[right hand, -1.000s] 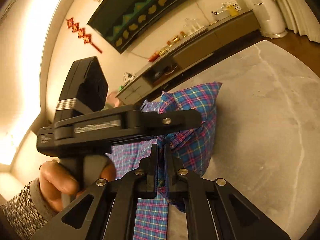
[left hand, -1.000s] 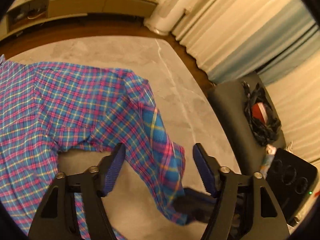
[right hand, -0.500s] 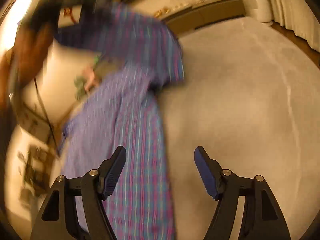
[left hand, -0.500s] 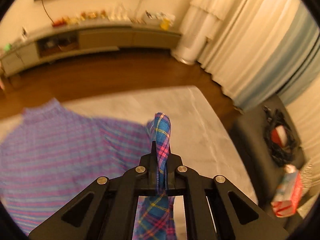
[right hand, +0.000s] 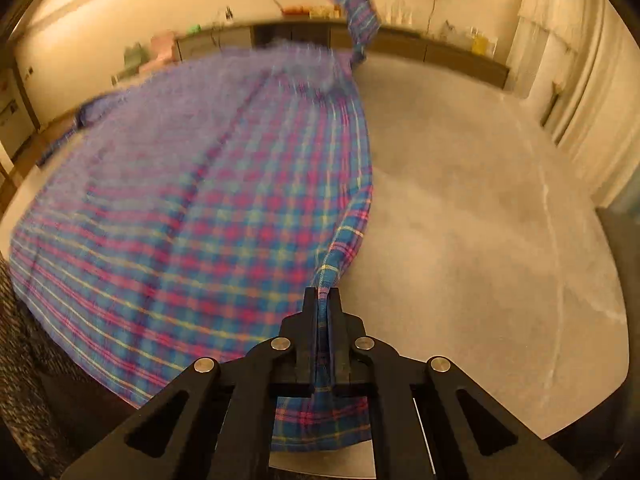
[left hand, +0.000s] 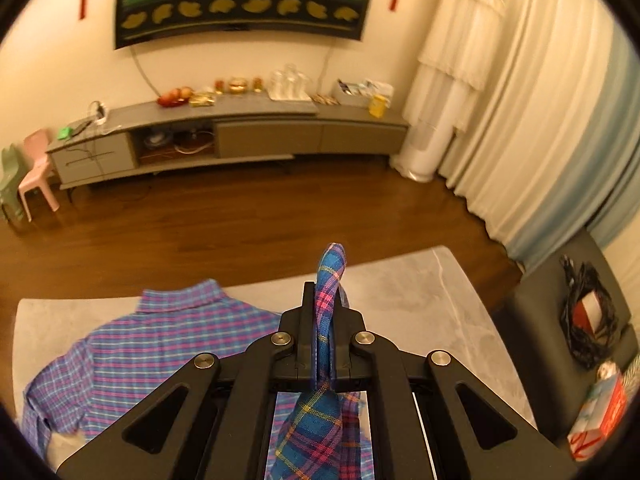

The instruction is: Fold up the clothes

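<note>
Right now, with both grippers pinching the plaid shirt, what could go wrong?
1. The right gripper grips only a thin edge of the plaid shirt; a tug may pull it free.
2. The left gripper holds a bunched strip, so the fold may crease.
3. The hem overhangs the table edge and may drag.

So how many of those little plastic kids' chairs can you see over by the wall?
2, both at the far left of the left wrist view: a pink chair beside the TV cabinet, and a green chair left of it, partly cropped.

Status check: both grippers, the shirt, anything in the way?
Left gripper shut on plaid shirt fold. Right gripper shut on its edge. Shirt partly lifted off grey table. Nothing in the way.
</note>
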Motion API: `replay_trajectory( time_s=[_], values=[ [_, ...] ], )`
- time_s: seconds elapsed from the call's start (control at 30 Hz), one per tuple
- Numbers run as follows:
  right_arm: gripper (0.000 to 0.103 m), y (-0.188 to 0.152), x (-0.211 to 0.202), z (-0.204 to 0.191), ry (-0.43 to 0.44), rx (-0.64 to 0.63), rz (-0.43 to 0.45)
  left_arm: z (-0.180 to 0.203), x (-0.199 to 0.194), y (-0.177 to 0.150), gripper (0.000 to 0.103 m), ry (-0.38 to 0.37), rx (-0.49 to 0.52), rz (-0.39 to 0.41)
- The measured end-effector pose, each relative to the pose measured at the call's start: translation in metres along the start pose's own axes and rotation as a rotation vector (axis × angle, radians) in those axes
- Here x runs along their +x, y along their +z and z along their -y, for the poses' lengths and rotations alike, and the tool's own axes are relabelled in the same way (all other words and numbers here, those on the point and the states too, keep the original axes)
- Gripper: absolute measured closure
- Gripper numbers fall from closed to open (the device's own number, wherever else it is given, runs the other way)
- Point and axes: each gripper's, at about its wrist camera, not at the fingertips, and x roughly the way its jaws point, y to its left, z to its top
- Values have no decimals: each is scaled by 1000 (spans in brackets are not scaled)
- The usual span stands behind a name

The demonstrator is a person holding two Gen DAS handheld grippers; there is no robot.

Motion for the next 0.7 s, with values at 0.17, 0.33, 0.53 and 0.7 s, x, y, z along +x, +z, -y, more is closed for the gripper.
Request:
replay_trajectory(
  time_s=[0.17, 0.33, 0.53, 0.7],
  values=[
    [99, 6, -35, -29, 78, -22, 125, -96, -35, 5, 98, 44, -105, 63],
    [99, 24, -33, -99, 182, -139, 169, -189, -65, 4, 98, 92, -181, 116],
    [99, 19, -18, -181, 257, -298, 127, -279, -76, -13, 98, 171, -258, 159],
    [99, -8, 9, -227, 314, -400, 66, -330, -62, -45, 98, 261, -273, 140]
  ],
)
